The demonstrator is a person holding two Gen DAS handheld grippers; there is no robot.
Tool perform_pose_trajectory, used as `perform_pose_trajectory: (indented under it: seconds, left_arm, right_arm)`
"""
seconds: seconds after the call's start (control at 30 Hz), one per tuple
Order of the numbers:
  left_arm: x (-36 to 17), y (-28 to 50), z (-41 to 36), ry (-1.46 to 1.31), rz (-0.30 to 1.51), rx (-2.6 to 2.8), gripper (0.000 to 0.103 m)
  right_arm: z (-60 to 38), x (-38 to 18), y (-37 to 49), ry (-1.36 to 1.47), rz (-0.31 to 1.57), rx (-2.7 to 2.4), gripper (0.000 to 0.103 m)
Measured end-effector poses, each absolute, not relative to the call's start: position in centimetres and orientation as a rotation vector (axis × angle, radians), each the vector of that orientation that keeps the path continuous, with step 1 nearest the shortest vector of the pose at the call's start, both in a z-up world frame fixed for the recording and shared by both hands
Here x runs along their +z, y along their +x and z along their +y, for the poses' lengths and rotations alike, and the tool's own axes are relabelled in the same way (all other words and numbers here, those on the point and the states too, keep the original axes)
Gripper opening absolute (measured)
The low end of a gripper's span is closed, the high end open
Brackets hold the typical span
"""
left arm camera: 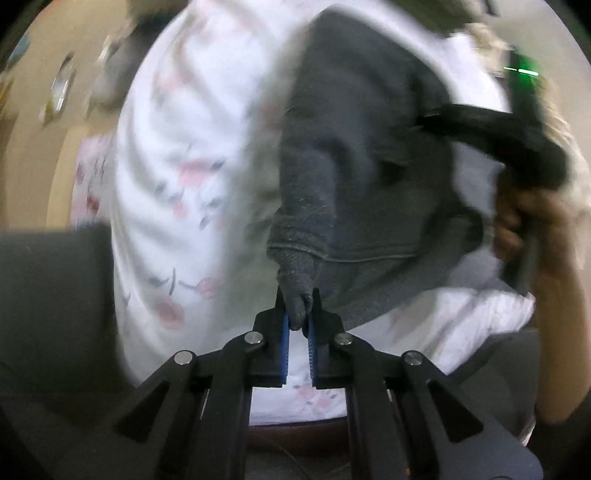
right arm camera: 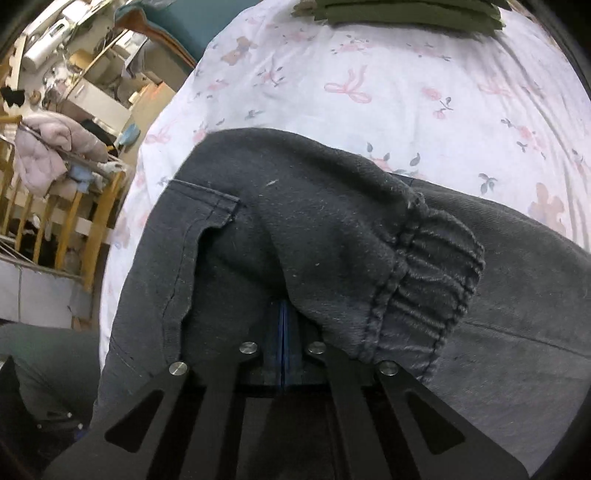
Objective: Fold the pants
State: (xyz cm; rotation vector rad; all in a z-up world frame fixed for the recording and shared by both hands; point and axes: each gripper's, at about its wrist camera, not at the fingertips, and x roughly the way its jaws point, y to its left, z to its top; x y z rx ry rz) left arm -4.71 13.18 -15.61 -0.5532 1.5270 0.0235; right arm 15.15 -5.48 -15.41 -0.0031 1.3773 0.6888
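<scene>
Left wrist view, blurred throughout. At far left, tan floor [left arm camera: 33, 155] with small scattered items too smeared to name. Left of centre, white bedsheet [left arm camera: 177, 192] printed with pink bows and flowers, rumpled in folds. At centre, dark grey pants [left arm camera: 354, 147] lying on the sheet, one narrow cuff end drawn down toward the bottom of the frame. At lower centre, left gripper [left arm camera: 298, 325] clamped on that cuff, blue pads pressing the cloth from both sides. At right, right gripper's black body [left arm camera: 509, 133] reaching into the pants, with the person's hand [left arm camera: 532, 229] wrapped around its handle.

Right wrist view, sharp. At far left, wooden railing [right arm camera: 62, 221] draped with a pale pink quilted jacket [right arm camera: 44, 147], cluttered shelves behind. From left of centre to the right edge, the same pants [right arm camera: 332, 240] filling the lower frame over the flowered sheet: a back pocket left of centre, gathered elastic waistband toward the right. At lower centre, right gripper [right arm camera: 282, 332] with blue pads pressed together, tips buried under a fold of the cloth; whether cloth is caught between them cannot be told. At top right, folded olive green garment [right arm camera: 406, 14] on the bed.
</scene>
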Motion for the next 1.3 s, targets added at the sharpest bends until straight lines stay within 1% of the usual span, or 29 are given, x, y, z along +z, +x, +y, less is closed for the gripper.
perform_pose_trajectory:
  seconds: [0.07, 0.1, 0.13, 0.17, 0.2, 0.27, 0.3, 0.37, 0.43, 0.47, 0.5, 0.53, 0.6, 0.63, 0.67, 0.7, 0.73, 0.77, 0.83, 0.9, 0.93, 0.97, 1.03, 1.1, 1.17, 1.2, 1.3]
  left_arm:
    - [-16.3, -4.4, 13.1, -0.548, 1.560, 0.057, 0.010]
    - [-16.0, -4.2, 12.8, -0.514, 1.552, 0.062, 0.016]
    - [-15.5, -4.3, 12.6, -0.477, 1.525, 0.063, 0.029]
    - [-14.8, -4.3, 12.2, -0.407, 1.501, 0.068, 0.035]
    - [-14.6, -4.5, 11.8, -0.362, 1.490, 0.069, 0.039]
    - [-14.7, -4.2, 11.6, -0.361, 1.493, 0.060, 0.039]
    - [-14.8, -4.1, 11.6, -0.376, 1.499, 0.059, 0.039]
    - [-14.8, -3.7, 11.3, -0.390, 1.487, 0.066, 0.039]
    - [-14.4, -3.8, 10.7, -0.369, 1.466, 0.079, 0.040]
    - [-13.9, -3.6, 10.5, -0.356, 1.450, 0.084, 0.041]
    - [-13.5, -3.3, 10.5, -0.353, 1.435, 0.086, 0.048]
    - [-13.1, -3.4, 10.6, -0.351, 1.416, 0.090, 0.056]
    - [-11.6, -2.0, 10.4, -0.326, 1.358, 0.096, 0.065]
    - [-10.9, -1.4, 10.0, -0.300, 1.332, 0.085, 0.070]
    - [-10.4, -0.9, 9.6, -0.275, 1.310, 0.071, 0.072]
    - [-9.6, -0.1, 8.9, -0.241, 1.279, 0.050, 0.075]
    - [-9.2, 0.4, 8.0, -0.216, 1.260, 0.039, 0.078]
    - [-8.7, 1.3, 7.2, -0.194, 1.243, 0.029, 0.079]
    - [-8.0, 2.6, 5.9, -0.169, 1.209, 0.013, 0.079]
    - [-7.6, 3.7, 4.5, -0.151, 1.182, 0.013, 0.079]
    - [-7.5, 4.5, 4.1, -0.153, 1.172, 0.008, 0.079]
    - [-7.5, 5.2, 3.7, -0.155, 1.159, -0.006, 0.079]
    - [-6.9, 5.8, 2.1, -0.153, 1.127, -0.063, 0.079]
    - [-6.4, 6.7, 0.3, -0.141, 1.099, -0.109, 0.079]
    - [-6.4, 6.8, -0.7, -0.133, 1.080, -0.122, 0.083]
    - [-6.4, 6.9, -1.2, -0.137, 1.073, -0.131, 0.087]
    - [-6.7, 7.2, -2.0, -0.121, 1.074, -0.140, 0.090]
  right_arm:
    - [-5.7, -14.8, 14.9, -0.011, 1.371, 0.682, 0.001]
    - [-6.1, -13.9, 14.2, -0.026, 1.349, 0.694, 0.008]
    - [-6.5, -13.0, 13.3, -0.037, 1.329, 0.721, 0.008]
    - [-7.3, -12.0, 12.0, -0.040, 1.326, 0.771, 0.008]
    - [-7.9, -11.5, 10.8, -0.033, 1.339, 0.820, 0.008]
    - [-8.6, -11.7, 8.2, -0.054, 1.406, 0.887, 0.007]
    - [-8.9, -12.6, 6.8, -0.124, 1.450, 0.857, 0.007]
    - [-9.7, -14.8, 5.5, -0.241, 1.482, 0.748, 0.000]
    - [-10.8, -16.2, 5.2, -0.181, 1.509, 0.720, 0.000]
    - [-11.0, -15.9, 5.4, -0.146, 1.507, 0.708, 0.000]
    - [-11.1, -15.2, 5.5, -0.125, 1.495, 0.704, 0.000]
    - [-11.3, -14.0, 5.4, -0.099, 1.454, 0.713, 0.010]
    - [-12.6, -11.6, 5.1, 0.005, 1.346, 0.735, 0.011]
    - [-13.7, -10.6, 4.9, 0.084, 1.304, 0.737, 0.015]
    - [-14.7, -10.1, 4.9, 0.149, 1.276, 0.727, 0.035]
    - [-15.9, -9.9, 4.7, 0.204, 1.254, 0.702, 0.044]
    - [-16.7, -9.6, 4.8, 0.252, 1.237, 0.668, 0.064]
    - [-17.7, -9.6, 4.7, 0.301, 1.227, 0.641, 0.068]
    - [-19.8, -9.7, 4.7, 0.412, 1.227, 0.586, 0.068]
    - [-21.8, -10.0, 4.0, 0.546, 1.224, 0.545, 0.071]
    - [-22.7, -10.2, 3.6, 0.598, 1.221, 0.530, 0.075]
    - [-23.3, -10.4, 3.1, 0.644, 1.215, 0.515, 0.081]
    - [-24.3, -10.9, 1.6, 0.741, 1.200, 0.485, 0.089]
    - [-25.0, -12.1, 0.0, 0.841, 1.201, 0.430, 0.090]
    - [-25.0, -14.1, -1.8, 0.913, 1.248, 0.403, 0.090]
    - [-25.0, -14.9, -2.4, 0.927, 1.276, 0.397, 0.090]
    - [-24.6, -17.3, -3.7, 0.956, 1.332, 0.337, 0.090]
